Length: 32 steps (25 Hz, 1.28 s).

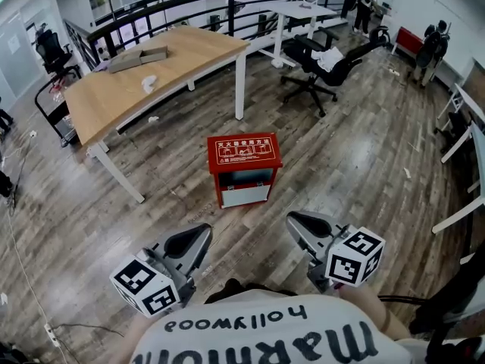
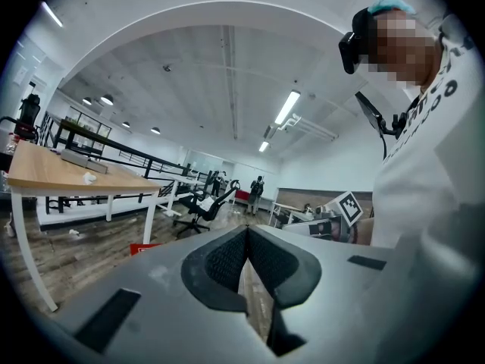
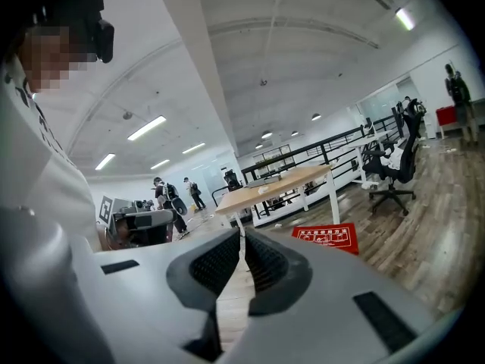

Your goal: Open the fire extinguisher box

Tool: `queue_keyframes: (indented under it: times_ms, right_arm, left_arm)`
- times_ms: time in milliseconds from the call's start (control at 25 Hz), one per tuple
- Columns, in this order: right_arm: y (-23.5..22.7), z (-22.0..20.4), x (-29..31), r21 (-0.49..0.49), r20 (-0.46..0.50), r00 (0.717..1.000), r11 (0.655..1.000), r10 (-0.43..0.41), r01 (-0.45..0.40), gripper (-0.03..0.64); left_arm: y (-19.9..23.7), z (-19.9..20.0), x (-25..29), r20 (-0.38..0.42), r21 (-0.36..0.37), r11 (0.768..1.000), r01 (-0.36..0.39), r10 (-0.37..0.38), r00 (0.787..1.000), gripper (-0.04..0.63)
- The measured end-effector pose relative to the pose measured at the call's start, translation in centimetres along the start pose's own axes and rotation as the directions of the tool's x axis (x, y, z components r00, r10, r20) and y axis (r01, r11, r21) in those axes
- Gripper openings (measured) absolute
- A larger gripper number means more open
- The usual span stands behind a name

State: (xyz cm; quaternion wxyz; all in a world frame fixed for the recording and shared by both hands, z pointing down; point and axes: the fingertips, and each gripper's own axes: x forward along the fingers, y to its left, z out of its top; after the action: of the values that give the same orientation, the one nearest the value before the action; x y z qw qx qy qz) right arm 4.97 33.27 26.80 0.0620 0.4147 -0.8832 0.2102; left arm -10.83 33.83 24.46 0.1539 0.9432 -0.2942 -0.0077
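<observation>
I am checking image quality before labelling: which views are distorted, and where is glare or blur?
Head view: strong fisheye bends the floor, yet the red fire extinguisher box is sharp. Left gripper view: dark round corners, and the bright ceiling lamp glares. Right gripper view: same dark corners, second lamp overexposed.

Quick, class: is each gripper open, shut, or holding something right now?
Left gripper: shut, holding nothing.
Right gripper: shut, holding nothing.
</observation>
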Motion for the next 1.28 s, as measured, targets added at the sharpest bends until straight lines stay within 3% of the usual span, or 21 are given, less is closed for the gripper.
queue_keyframes:
  times_ms: [160,280,440,720,920,1120,1280]
  right_arm:
    - [0.1,-0.1,0.7,-0.017,0.053,0.997,0.998,-0.054,0.055,0.009]
    - [-0.3,-0.8,1.1,-0.051,0.032,0.995,0.994,-0.093,0.095,0.009]
    - [-0.7,-1.8,1.6,-0.025,-0.003,0.994,0.993,-0.113,0.113,0.009]
    - [-0.1,-2.0,4.0,0.006,0.018,1.000,1.000,0.015,-0.015,0.009]
    - [-1.7,-2.7,4.9,-0.040,-0.071,0.997,0.999,0.018,-0.021,0.009]
    - [-4.9,-2.8,5.6,-0.003,-0.127,0.991,0.999,0.047,-0.048,0.009]
    - [-8.3,-2.1,7.4,-0.065,-0.183,0.981,0.995,0.057,-0.070,0.009]
  left_arm:
    - [0.9,-0.5,-0.6,0.001,0.007,0.999,0.031,-0.031,1.000,0.006]
    - [2.0,-1.1,-0.6,-0.003,0.001,0.999,0.038,-0.038,0.999,0.006]
    - [3.4,-1.8,-0.9,-0.007,-0.030,0.999,0.030,-0.030,1.000,0.006]
    - [5.2,-2.3,-0.2,-0.011,-0.066,0.998,0.006,-0.006,1.000,0.006]
    - [6.2,-2.6,0.7,-0.018,-0.109,0.994,-0.033,0.032,0.999,0.006]
    - [7.9,-2.4,3.2,-0.031,-0.117,0.990,-0.076,0.073,0.997,0.006]
    - [9.6,-2.3,6.4,-0.033,-0.132,0.986,-0.103,0.100,0.994,0.006]
